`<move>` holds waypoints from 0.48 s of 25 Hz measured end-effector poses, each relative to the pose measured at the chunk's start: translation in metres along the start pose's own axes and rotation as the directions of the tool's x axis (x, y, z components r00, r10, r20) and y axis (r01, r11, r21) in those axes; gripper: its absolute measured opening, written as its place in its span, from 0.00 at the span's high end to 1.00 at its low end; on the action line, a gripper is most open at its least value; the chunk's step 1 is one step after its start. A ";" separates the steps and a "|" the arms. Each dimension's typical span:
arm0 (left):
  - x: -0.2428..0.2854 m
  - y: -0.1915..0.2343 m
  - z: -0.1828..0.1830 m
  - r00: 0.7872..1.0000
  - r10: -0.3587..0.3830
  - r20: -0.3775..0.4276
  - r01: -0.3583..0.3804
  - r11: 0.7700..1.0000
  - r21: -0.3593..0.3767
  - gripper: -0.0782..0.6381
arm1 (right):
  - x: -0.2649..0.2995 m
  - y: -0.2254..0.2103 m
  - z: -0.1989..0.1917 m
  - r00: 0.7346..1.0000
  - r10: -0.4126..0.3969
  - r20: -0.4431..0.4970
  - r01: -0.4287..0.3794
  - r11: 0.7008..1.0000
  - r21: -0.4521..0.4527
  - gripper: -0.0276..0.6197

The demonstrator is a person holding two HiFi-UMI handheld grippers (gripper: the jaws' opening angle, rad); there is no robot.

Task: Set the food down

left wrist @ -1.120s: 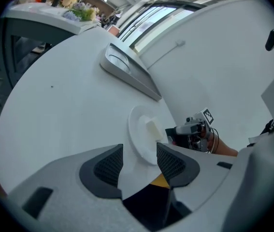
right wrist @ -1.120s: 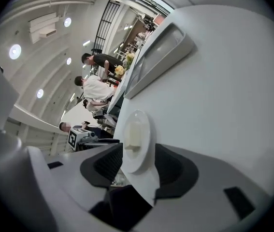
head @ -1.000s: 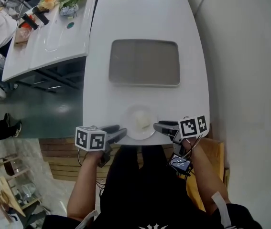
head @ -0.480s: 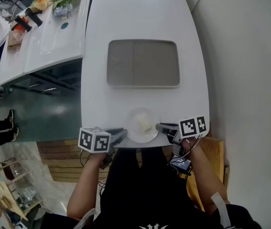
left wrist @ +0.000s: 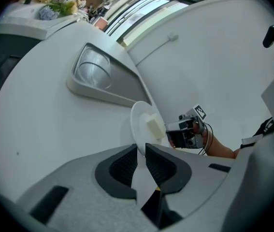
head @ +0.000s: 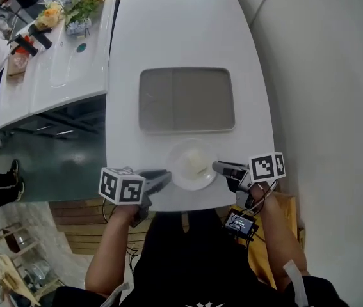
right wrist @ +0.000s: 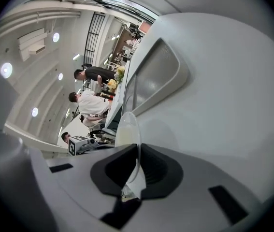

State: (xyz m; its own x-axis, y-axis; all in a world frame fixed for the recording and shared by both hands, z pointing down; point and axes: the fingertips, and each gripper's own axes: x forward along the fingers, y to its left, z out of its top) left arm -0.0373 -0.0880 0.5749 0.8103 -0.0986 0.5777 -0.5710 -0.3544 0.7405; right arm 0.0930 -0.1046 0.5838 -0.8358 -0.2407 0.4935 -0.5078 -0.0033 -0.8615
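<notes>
Two grippers meet on one white plate (head: 182, 178) at the near end of the desk (head: 168, 37): the left gripper (head: 165, 176) has its jaws closing on the plate's L rim, and the right gripper (head: 216, 167) is closing likewise on the R rim (in each gripper view the thin rim sits pinched between the dark pads). The food (head: 195, 161), a pale block, lies approx. mid-plate, w/ the plate just short of a grey tray (head: 186, 99) further up the desk.
</notes>
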 end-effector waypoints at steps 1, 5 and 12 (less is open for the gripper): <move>0.001 -0.001 0.012 1.000 -0.001 0.005 0.001 1.000 0.015 0.82 | -0.002 0.002 0.010 1.000 0.001 0.015 -0.001 1.000 -0.005 0.92; 0.009 -0.001 0.057 1.000 0.009 0.018 -0.010 0.997 0.072 0.82 | -0.008 0.003 0.056 0.998 -0.003 0.064 0.006 0.999 -0.034 0.92; 0.028 0.022 0.139 0.998 0.064 0.026 -0.067 0.989 0.134 0.82 | -0.004 0.005 0.144 0.994 -0.030 0.106 0.040 0.994 -0.100 0.92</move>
State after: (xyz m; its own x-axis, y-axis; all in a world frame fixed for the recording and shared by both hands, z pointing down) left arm -0.0088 -0.2281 0.5591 0.7752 -0.1452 0.6148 -0.6011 -0.4688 0.6472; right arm 0.1237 -0.2431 0.5606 -0.7935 -0.3418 0.5036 -0.5595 0.0838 -0.8246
